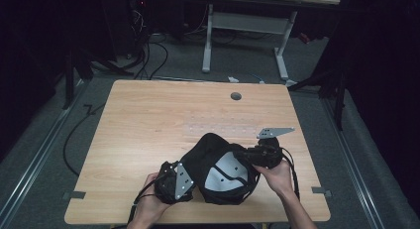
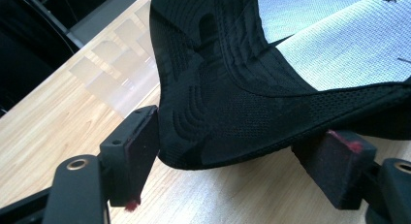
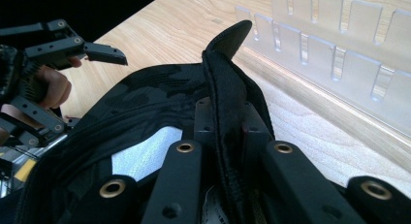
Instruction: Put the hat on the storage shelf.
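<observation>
- The right gripper (image 3: 228,136) has its fingers (image 3: 201,120) closed tightly on the black edge band of the cap (image 1: 220,167); in the right gripper view the band stands up between the two pads and rises above them.
- The left gripper (image 2: 237,151) has its fingers (image 2: 133,151) wide apart. The rounded black part of the cap lies between them; the one pad is just beside the fabric, the other sits under the cap's edge, and I cannot tell if either touches it.
- The cap lies upside down on the surface (image 1: 148,120), between the two grippers, with its pale grey lining (image 1: 225,172) facing up.
- Just beyond the right fingers, a clear plastic piece with slots (image 3: 339,54) lies flat on the surface, near the cap but apart from it.
- In the high view both hands hold the grippers at the near edge of the surface, the left hand (image 1: 148,201) beside the cap and the right hand (image 1: 277,177) at its other side.
- Farther out, a round grommet hole (image 1: 236,96) sits near the far edge of the surface.
- Behind the surface, cables (image 1: 148,55) lie on the floor beside the white legs of another desk (image 1: 245,40).
</observation>
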{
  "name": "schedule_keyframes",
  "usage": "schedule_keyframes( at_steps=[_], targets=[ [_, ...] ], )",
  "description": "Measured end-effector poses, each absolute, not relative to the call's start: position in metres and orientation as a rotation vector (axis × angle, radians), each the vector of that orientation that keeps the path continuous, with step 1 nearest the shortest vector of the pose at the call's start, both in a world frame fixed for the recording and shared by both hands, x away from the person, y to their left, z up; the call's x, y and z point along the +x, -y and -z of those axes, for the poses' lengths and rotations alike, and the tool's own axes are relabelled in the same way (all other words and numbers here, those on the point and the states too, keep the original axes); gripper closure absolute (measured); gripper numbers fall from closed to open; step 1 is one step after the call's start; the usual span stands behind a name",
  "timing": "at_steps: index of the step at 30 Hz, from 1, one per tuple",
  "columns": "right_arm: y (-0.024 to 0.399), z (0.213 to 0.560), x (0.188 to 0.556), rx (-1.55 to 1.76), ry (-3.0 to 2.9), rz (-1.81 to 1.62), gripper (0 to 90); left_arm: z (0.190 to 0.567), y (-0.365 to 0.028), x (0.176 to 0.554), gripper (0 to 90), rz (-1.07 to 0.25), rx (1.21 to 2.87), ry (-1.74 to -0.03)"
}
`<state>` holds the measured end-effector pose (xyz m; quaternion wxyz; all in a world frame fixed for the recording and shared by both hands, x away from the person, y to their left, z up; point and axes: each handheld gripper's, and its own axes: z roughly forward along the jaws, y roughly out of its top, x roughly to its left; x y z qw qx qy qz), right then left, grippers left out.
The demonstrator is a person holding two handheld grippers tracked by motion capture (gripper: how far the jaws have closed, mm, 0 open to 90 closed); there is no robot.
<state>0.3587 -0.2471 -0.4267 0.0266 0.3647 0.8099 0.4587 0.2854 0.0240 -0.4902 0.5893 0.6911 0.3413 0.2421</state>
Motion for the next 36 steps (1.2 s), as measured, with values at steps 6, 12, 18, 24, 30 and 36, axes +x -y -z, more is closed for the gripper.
schedule_keyframes(
  at_steps=[6, 12, 18, 24, 30, 36],
  targets=[
    [0.245, 0.432, 0.358, 1.097, -2.565, -1.425, 82.4, 0.483, -0.041, 0.291, 29.2, -0.507, 1.532, -0.837],
    [0.242, 0.429, 0.359, 1.097, -2.555, -1.435, 82.3, 0.484, -0.039, 0.288, 36.3, -0.502, 1.551, -0.815],
    [0.241, 0.426, 0.362, 1.096, -2.564, -1.43, 82.1, 0.483, -0.038, 0.286, 42.3, -0.495, 1.562, -0.798],
    [0.238, 0.427, 0.365, 1.104, -2.569, -1.425, 81.1, 0.484, -0.04, 0.291, 53.4, -0.496, 1.577, -0.802],
    [0.238, 0.431, 0.366, 1.129, -2.578, -1.441, 80.3, 0.482, -0.042, 0.287, 59.1, -0.492, 1.59, -0.788],
    [0.24, 0.432, 0.366, 1.138, -2.58, -1.47, 79.2, 0.477, -0.045, 0.286, 62.2, -0.464, 1.582, -0.788]
  ],
)
